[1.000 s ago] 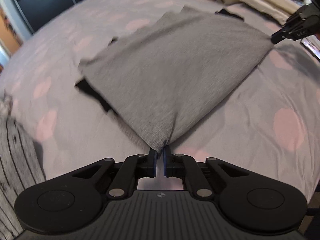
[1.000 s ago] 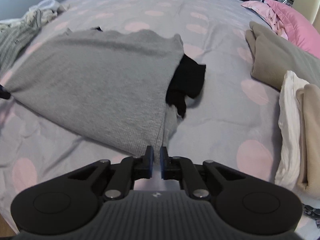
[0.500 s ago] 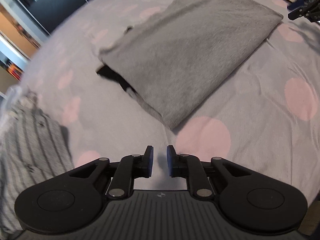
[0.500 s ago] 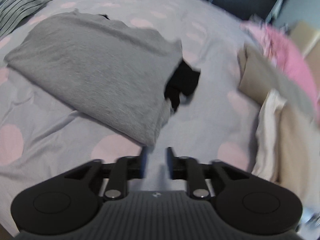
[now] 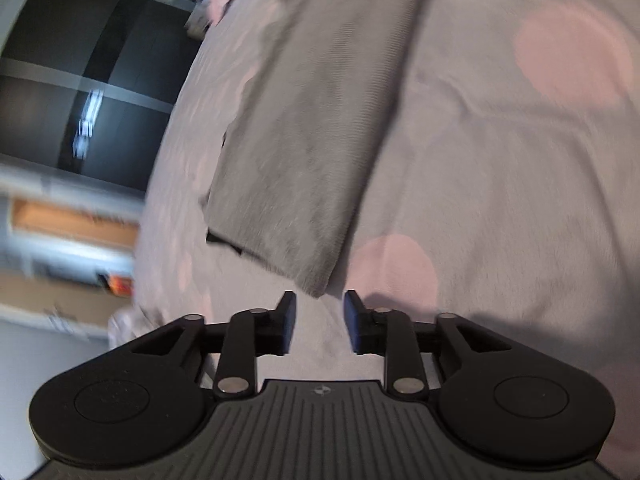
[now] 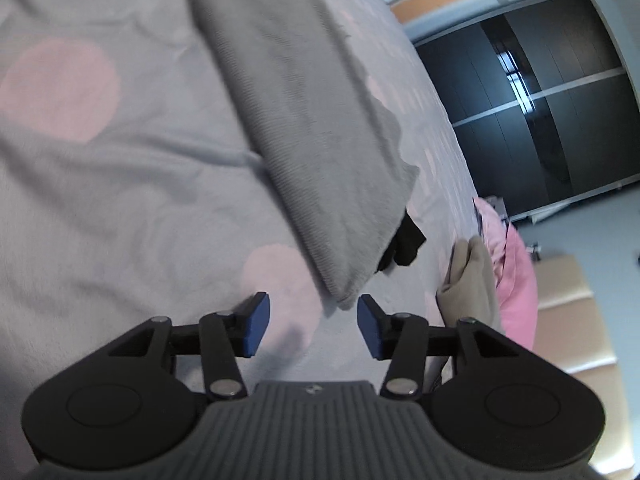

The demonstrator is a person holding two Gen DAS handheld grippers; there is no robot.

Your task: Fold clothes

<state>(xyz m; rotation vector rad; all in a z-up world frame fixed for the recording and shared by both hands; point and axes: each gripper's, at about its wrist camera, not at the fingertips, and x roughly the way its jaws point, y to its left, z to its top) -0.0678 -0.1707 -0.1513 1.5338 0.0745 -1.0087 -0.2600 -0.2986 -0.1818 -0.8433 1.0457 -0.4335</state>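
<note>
A folded grey garment [image 5: 304, 152] lies flat on the bed, with a black piece [image 5: 224, 240] peeking out under its edge. In the left wrist view its near corner sits just ahead of my left gripper [image 5: 318, 312], whose jaws are opening with nothing between them. From the right wrist the same grey garment [image 6: 316, 136] shows its other near corner just ahead of my right gripper [image 6: 312, 314]. Those jaws are opening too and hold nothing. The black piece [image 6: 404, 244] sticks out on the right there. Both views are rolled and blurred.
The bed has a grey sheet with pink dots [image 5: 500, 160]. Folded beige clothes [image 6: 472, 284] and a pink pillow [image 6: 516, 280] lie to the right of the right gripper. A dark wardrobe [image 6: 540, 92] and shelves [image 5: 72, 224] stand beyond the bed's edge.
Both grippers let go of the grey garment's corners and opened. Both drew back, rolled and now sit just short of the garment's near corners, which rest on the bed.
</note>
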